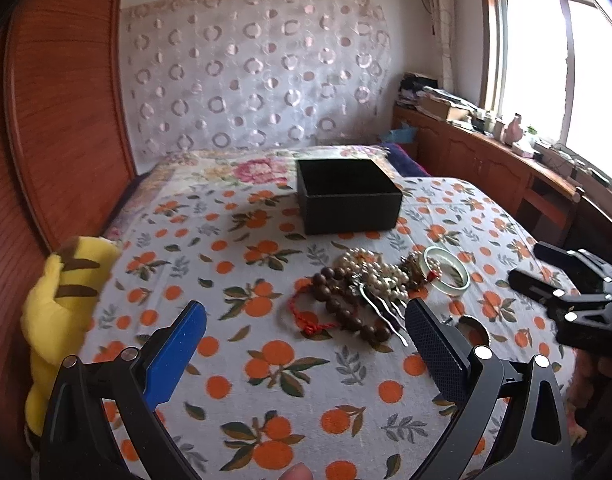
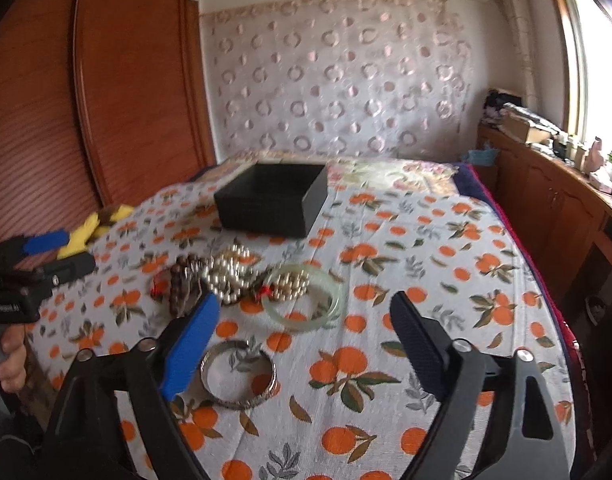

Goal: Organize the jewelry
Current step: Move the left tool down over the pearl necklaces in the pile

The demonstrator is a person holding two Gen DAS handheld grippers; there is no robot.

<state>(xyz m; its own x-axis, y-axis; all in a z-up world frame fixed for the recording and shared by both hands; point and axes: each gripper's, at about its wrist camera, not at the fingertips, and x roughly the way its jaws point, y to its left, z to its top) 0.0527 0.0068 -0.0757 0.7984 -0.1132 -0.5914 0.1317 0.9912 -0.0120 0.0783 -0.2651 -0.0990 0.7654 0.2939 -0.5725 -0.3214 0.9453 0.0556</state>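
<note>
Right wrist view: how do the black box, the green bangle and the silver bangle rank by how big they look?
1. Black open-topped cardboard box, clearly largest though farthest.
2 and 3. Pale green jade bangle and silver metal bangle look alike; the silver one lies nearer the camera, so I won't rank them.

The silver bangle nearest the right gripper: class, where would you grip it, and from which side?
Grip the silver bangle by its near rim, from above, one jaw inside the ring and one outside. It lies flat on the cloth, apart from the tangled pile.
</note>
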